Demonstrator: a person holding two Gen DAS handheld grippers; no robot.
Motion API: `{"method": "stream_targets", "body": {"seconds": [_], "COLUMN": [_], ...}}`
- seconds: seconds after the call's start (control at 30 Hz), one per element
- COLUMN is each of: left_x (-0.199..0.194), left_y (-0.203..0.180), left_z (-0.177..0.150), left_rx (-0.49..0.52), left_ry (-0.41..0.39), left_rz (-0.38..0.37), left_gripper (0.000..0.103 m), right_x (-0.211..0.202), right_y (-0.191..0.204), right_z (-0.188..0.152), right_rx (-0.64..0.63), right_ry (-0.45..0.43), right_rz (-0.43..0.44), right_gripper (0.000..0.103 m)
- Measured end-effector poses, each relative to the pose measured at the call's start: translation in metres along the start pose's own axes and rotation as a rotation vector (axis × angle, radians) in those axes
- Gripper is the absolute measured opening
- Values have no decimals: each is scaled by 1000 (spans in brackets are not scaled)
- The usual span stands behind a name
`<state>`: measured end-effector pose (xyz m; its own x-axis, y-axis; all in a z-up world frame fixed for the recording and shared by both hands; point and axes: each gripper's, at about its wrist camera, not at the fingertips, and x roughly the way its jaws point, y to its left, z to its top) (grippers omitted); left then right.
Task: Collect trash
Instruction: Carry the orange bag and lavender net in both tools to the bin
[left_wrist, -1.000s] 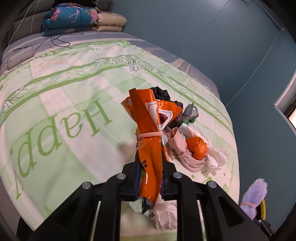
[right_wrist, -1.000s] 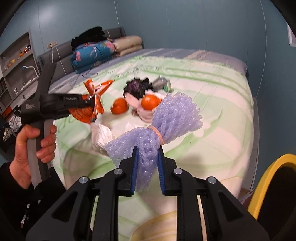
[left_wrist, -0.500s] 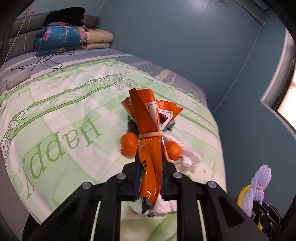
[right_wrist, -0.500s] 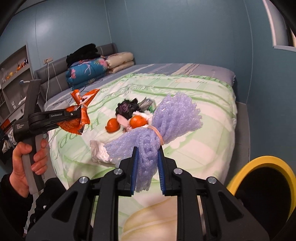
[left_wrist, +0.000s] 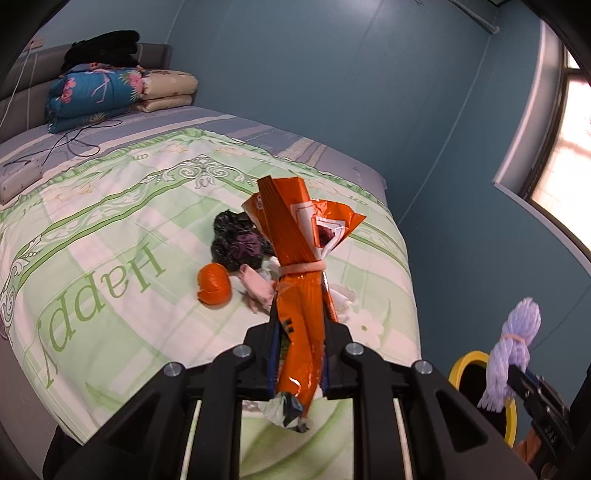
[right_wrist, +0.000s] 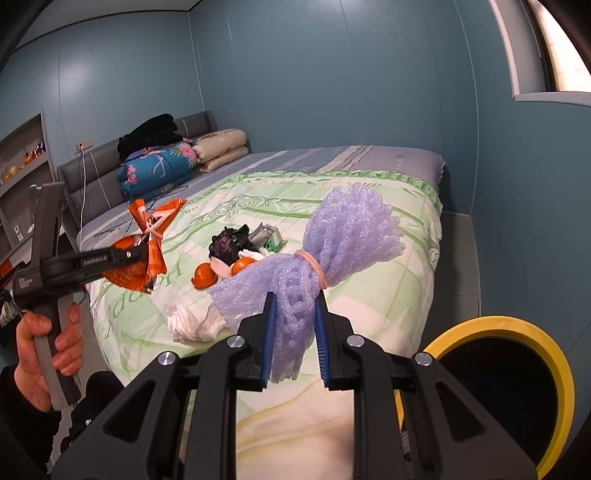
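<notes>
Our left gripper (left_wrist: 300, 363) is clamped on an orange snack bag (left_wrist: 301, 266) — a crinkled, glossy foil wrapper, cinched at the waist by a pale rubber band, its torn top flaring open beyond the jaws and its silvery tail hanging out on the near side. Our right gripper (right_wrist: 294, 334) pinches a wad of lilac foam netting (right_wrist: 325, 251), bunched like a bow with a pinkish band round its middle; the wider frilled end fans out past the blue pads.

Beyond both grippers, on the green quilt (left_wrist: 110, 236), more trash lies in a small heap: a black-and-purple crumpled bag (left_wrist: 238, 245), an orange peel (left_wrist: 214, 285) just beside it, a pink scrap (left_wrist: 256, 288) touching the peel's far side, and a white tissue (right_wrist: 192, 325) nearer the right gripper. A yellow-rimmed bin (right_wrist: 524, 341) stands low to the right of the right gripper, off the bed's edge

A hand (right_wrist: 40, 354) grips the left tool's handle
</notes>
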<state>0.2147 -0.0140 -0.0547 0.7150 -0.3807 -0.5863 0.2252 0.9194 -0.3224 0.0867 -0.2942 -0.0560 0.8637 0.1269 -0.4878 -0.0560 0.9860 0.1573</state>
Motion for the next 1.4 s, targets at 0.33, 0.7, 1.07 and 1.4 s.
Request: {"method": "stream_targets", "body": {"seconds": [0.33, 0.7, 1.07, 1.4], "left_x": [-15, -19, -13, -4], "left_y": [-56, -113, -161, -196], "left_z": [-4, -16, -28, -42], "left_rx": [95, 191, 272, 335], "left_ry": [-2, 19, 40, 74], "left_rz": [-97, -178, -237, -287], "left_gripper": [15, 15, 15, 15], "right_x": [-28, -55, -69, -74], "right_y": [-24, -59, -87, -111], "right_z": [8, 4, -5, -13], "right_rx": [21, 58, 96, 136], "right_ry": [-65, -99, -115, -114], "right_rz": [-59, -166, -242, -290], "right_gripper": [19, 19, 19, 19]}}
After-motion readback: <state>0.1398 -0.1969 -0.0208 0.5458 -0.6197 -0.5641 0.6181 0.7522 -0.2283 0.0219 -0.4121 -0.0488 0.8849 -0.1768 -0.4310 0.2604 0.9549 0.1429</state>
